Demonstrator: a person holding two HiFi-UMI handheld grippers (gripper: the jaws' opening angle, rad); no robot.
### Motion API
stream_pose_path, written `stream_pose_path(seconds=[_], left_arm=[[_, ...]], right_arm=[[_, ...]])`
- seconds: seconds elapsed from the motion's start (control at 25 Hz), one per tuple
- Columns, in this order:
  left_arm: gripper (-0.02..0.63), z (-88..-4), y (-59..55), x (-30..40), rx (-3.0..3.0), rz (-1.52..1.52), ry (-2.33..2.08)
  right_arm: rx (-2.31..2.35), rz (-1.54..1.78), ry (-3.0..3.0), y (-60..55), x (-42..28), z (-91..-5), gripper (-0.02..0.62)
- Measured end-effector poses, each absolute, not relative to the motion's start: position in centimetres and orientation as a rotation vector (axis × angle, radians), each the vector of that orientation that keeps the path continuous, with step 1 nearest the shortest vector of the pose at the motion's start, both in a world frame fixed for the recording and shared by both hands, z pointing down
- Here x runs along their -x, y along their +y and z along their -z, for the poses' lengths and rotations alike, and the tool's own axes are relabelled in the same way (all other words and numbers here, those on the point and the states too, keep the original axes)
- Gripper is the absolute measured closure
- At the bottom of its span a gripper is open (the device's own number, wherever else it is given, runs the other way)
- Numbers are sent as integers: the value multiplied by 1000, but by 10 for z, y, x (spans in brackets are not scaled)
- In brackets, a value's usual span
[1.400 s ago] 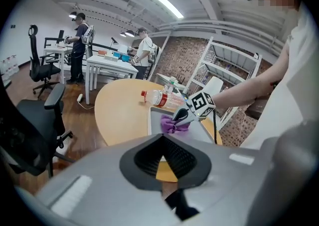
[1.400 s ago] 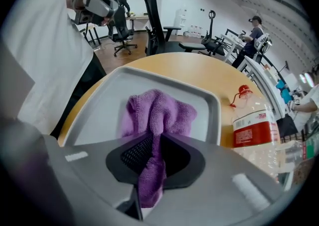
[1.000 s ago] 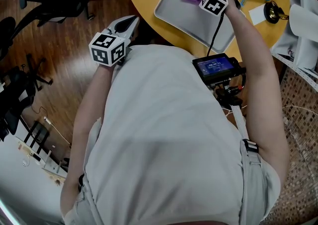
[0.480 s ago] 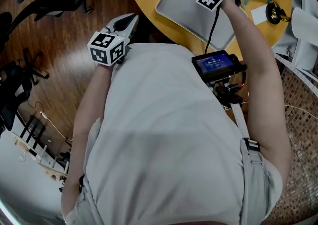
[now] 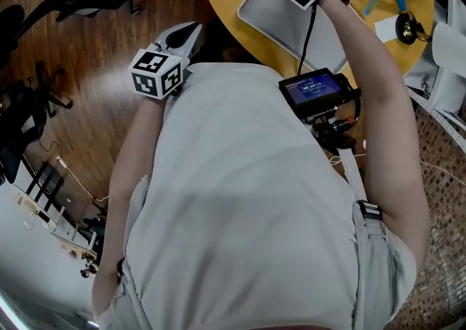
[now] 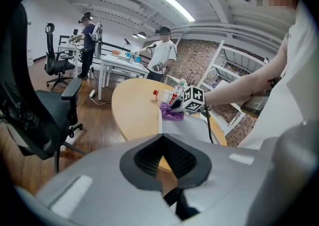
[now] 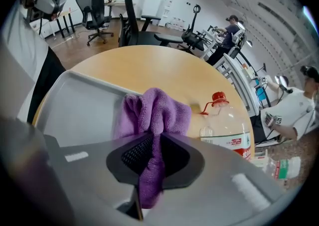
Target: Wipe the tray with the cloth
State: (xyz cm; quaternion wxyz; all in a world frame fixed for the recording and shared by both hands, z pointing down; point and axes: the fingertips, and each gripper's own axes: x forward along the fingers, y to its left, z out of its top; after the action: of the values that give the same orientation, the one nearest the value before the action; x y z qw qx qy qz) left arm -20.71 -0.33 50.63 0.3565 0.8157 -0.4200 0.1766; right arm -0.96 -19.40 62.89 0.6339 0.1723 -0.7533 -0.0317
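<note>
Cloth [image 7: 157, 115] is clamped in your right gripper [image 7: 152, 142] at the tray's [image 7: 84, 105] far corner, left gripper [image 6: 162, 142] jaws together, empty, off-table; push farther and you risk clipping the bottle [image 7: 227, 130] just beyond.

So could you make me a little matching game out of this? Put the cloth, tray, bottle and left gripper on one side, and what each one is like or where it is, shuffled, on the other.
Things:
1. cloth
2. tray
3. bottle
4. left gripper

Descriptions:
A. shut on nothing, held back from the table
B. purple, pinched in the right gripper
C. grey, lying on the round table
D. clear with a red cap, on the table past the tray

Pairs: 1-B, 2-C, 3-D, 4-A
</note>
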Motion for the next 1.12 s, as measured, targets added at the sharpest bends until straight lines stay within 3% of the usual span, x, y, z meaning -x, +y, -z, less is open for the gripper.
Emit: stream_pose_path(seconds=[0.68,1.12], left_arm=[[606,-509,-8,199,-2171,-458,-985],[606,-503,-6,201,-2182,-436,-963]], right_arm=[[-32,402,-1647,-74,54,-647,549],[278,407,-1817,-12,80,-641,548]])
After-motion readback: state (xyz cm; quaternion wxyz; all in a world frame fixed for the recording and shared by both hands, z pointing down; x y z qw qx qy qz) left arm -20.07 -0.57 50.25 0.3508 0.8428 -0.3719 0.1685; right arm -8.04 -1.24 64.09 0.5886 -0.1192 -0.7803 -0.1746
